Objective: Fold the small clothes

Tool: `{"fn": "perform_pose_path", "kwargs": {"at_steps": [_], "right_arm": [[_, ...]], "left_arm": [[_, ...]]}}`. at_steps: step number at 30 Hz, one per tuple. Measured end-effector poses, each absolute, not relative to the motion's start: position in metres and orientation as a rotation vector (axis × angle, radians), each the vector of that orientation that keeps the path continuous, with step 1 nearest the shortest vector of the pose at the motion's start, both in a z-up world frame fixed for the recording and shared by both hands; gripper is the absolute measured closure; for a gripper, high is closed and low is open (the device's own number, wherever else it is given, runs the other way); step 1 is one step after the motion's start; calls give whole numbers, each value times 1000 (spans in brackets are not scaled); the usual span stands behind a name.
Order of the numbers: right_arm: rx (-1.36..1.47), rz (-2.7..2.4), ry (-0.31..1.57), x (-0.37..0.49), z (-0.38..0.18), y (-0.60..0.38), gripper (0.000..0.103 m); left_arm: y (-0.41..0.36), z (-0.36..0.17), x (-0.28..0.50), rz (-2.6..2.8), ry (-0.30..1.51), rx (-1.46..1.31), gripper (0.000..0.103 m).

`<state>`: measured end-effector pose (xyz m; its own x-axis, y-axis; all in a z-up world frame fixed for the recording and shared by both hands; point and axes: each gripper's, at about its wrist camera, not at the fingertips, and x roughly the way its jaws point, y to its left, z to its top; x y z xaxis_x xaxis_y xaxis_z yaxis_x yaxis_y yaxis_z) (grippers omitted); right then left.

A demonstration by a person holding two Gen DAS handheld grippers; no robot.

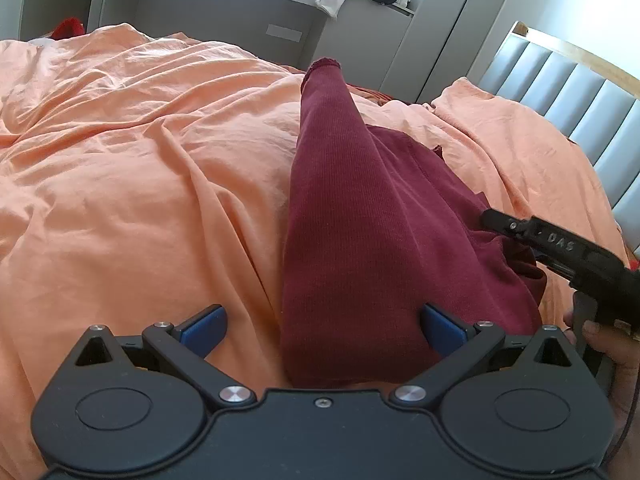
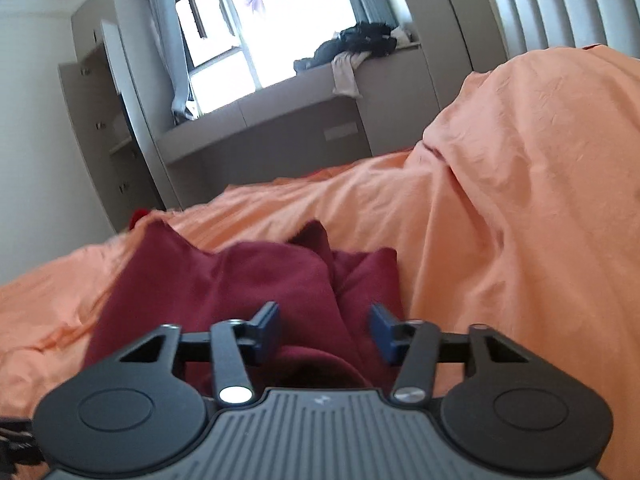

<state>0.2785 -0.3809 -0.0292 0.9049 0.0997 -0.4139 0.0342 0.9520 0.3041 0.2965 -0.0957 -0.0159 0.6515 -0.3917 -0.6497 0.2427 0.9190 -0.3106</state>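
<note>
Nearest the left wrist camera, the left gripper (image 1: 322, 330) stands spread wide over the near end of a maroon garment (image 1: 360, 220). One blue pad sits over the orange bedspread (image 1: 120, 160), the other over the cloth, and nothing is pinched. Spread that way, it looks set to take the near hem or pin it down while the other side is worked.

Just to its right, the right gripper (image 2: 325, 332) comes in low from the side of the garment. Its jaws are partly apart with a raised fold of maroon cloth between them. The pads do not appear to press on it yet, so this looks like a grasp about to be made on the bunched side layer, probably to draw it across for a fold.

Beyond both tools the garment runs away along the bed as a long, narrow strip, its far end slightly lifted. It lies lengthwise, which suits folding it end to end.

Farther off, a pile of dark clothes (image 2: 360, 42) sits on the window ledge.
</note>
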Motion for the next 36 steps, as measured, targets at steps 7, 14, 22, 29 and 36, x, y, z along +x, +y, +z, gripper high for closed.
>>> {"fn": "perform_pose_path", "kwargs": {"at_steps": [7,14,22,29,36], "right_arm": [[287,48,417,273,-39,-375,76],[226,21,325,263,-35,-369,90],[210,-64,235,243,-27,-382,91],[307,-97,301,240,-54,-397,91],[282,-94,281,236,-60,-395,90]], "left_arm": [[-96,-17,296,-363,783,-192,0],[-98,-17,298,-366,787,-187,0],[-112,-8,305,-389,790,-129,0],[-123,-16,306,-402,817,-103,0],[-123,-20,310,-405,833,-117,0]]}}
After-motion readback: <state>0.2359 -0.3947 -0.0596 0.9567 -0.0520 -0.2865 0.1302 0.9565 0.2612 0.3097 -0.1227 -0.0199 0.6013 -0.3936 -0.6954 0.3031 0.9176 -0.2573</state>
